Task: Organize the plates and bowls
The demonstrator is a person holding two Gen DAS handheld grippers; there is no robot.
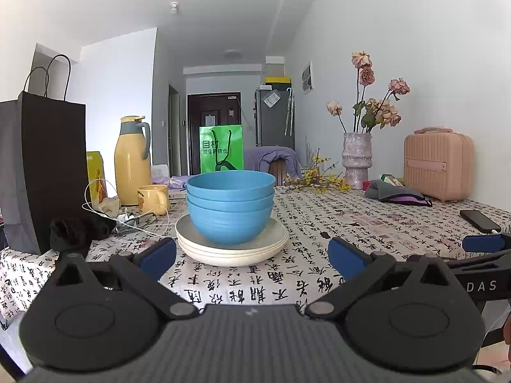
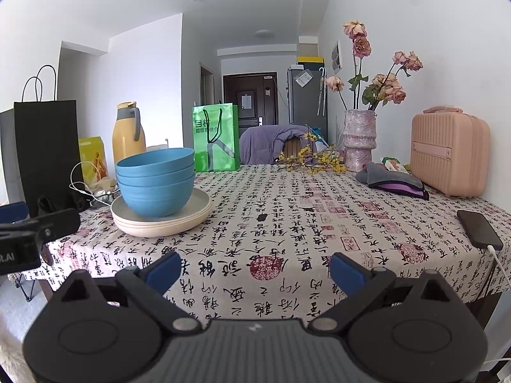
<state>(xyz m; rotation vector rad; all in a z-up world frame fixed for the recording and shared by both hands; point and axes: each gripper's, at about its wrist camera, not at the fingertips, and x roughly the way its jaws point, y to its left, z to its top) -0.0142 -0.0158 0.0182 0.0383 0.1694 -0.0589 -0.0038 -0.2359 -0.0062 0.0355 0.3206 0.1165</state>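
Note:
Three nested blue bowls [image 1: 230, 206] stand on a stack of cream plates [image 1: 233, 249] on the calligraphy tablecloth. In the left wrist view the stack is straight ahead, just beyond my open, empty left gripper [image 1: 252, 260]. In the right wrist view the bowls [image 2: 156, 182] and plates [image 2: 163, 221] are at the left, well ahead of my open, empty right gripper [image 2: 255, 269]. The right gripper shows at the right edge of the left wrist view [image 1: 482, 244]. The left gripper shows at the left edge of the right wrist view [image 2: 35, 226].
A black paper bag [image 1: 41, 172], yellow thermos [image 1: 132, 162], yellow mug [image 1: 154, 196] and cables [image 1: 127, 217] stand left of the stack. A green bag [image 2: 216, 137], vase of flowers [image 2: 358, 140], pink case [image 2: 448, 156], cloth [image 2: 392, 180] and phone [image 2: 479, 228] are behind and right.

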